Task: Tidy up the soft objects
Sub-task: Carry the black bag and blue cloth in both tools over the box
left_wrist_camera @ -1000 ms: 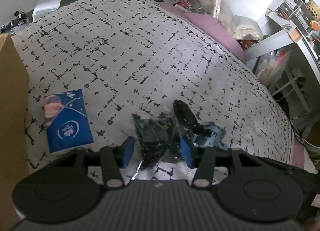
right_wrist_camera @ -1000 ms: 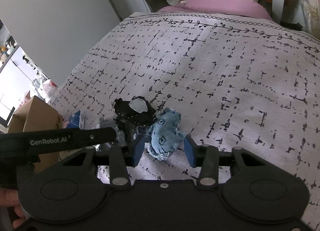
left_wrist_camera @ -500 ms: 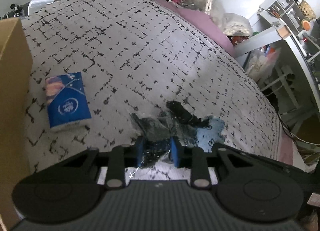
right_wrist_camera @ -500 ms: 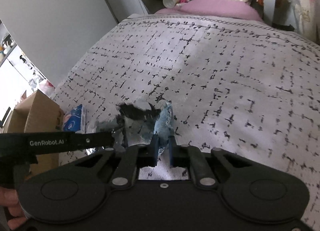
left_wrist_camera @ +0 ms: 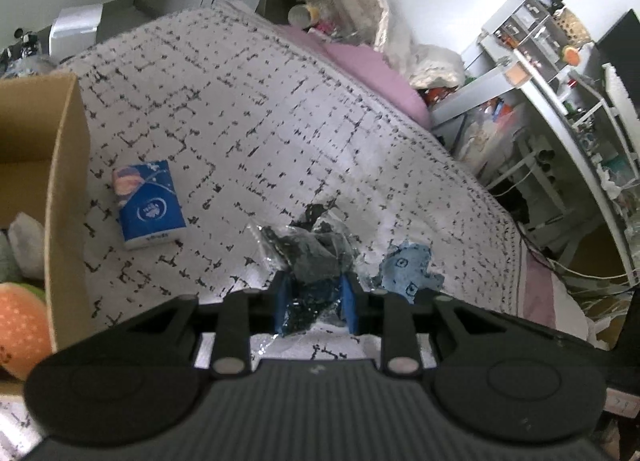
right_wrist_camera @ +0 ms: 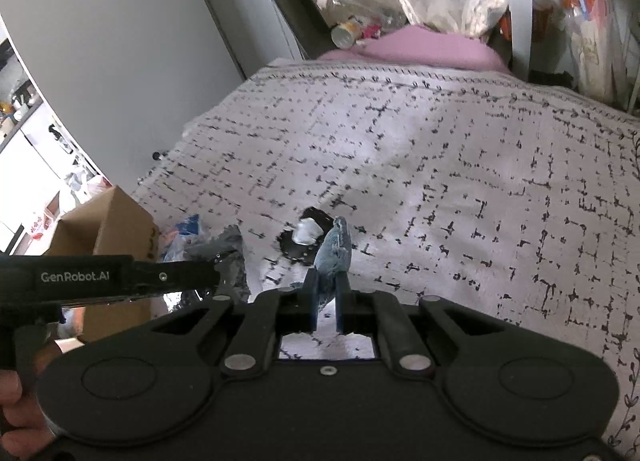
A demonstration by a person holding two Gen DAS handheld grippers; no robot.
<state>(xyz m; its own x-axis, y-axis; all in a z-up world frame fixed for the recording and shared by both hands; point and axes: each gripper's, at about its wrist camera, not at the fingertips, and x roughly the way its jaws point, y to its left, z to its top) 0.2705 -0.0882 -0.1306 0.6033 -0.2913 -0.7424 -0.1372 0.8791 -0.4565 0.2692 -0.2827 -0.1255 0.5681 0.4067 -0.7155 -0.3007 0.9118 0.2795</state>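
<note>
My left gripper (left_wrist_camera: 314, 303) pinches a crinkly dark bag (left_wrist_camera: 310, 257); my right gripper (right_wrist_camera: 325, 301), just clamped, grips a blue sock (right_wrist_camera: 334, 249). Both hang above the bedspread (left_wrist_camera: 248, 133). Tissue pack (left_wrist_camera: 148, 199) at ten o'clock, box (left_wrist_camera: 66, 165) at nine

A bedroom: patterned bedspread (left_wrist_camera: 280, 109), pink pillow (right_wrist_camera: 412, 51).

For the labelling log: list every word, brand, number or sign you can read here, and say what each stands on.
"GenRobot.AI": white lettering on the side of the left tool, seen from the right wrist view.
Blue tissue pack: a round white logo with a short word in it, too blurred to read.
Bottles and packaging beyond the bed: print too small to read.
Nothing else legible.
</note>
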